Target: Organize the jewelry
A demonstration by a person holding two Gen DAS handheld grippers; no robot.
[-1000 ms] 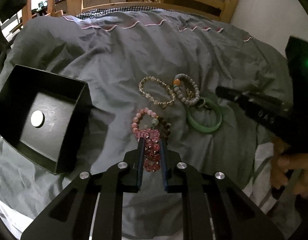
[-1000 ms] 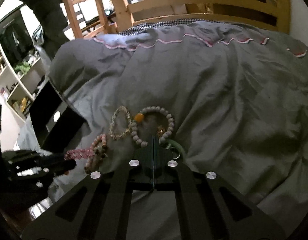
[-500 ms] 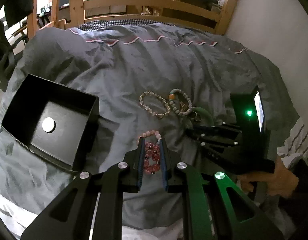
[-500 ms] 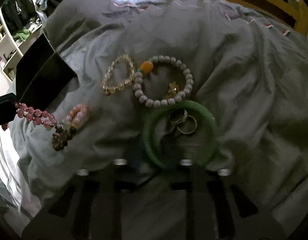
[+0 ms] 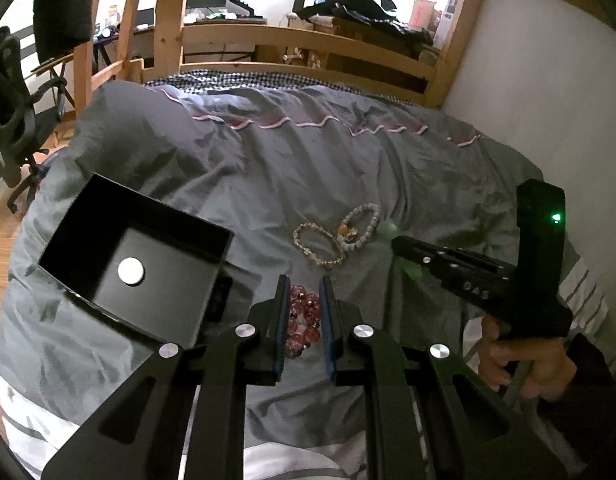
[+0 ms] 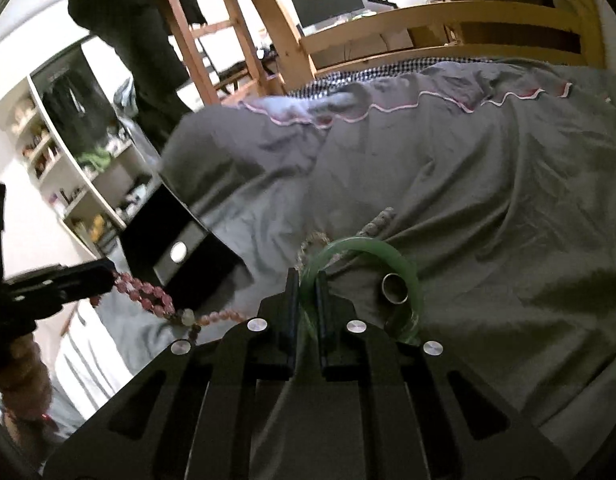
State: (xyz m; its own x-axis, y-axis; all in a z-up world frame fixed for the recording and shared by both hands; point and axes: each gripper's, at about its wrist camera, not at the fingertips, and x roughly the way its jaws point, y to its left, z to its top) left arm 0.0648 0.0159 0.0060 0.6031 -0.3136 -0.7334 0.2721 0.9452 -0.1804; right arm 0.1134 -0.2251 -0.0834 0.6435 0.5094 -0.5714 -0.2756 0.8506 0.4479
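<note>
bed, grey duvet (image 5: 236,168) | on it: black box (image 5: 108,240), 2 bead bracelets (image 5: 331,236)

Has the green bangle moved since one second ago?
Yes. The green bangle, then flat on the grey duvet, is now tilted up off it, clamped in the right gripper.

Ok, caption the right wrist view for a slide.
Right gripper shut on green bangle; left gripper holds pink beads near black box.
</note>
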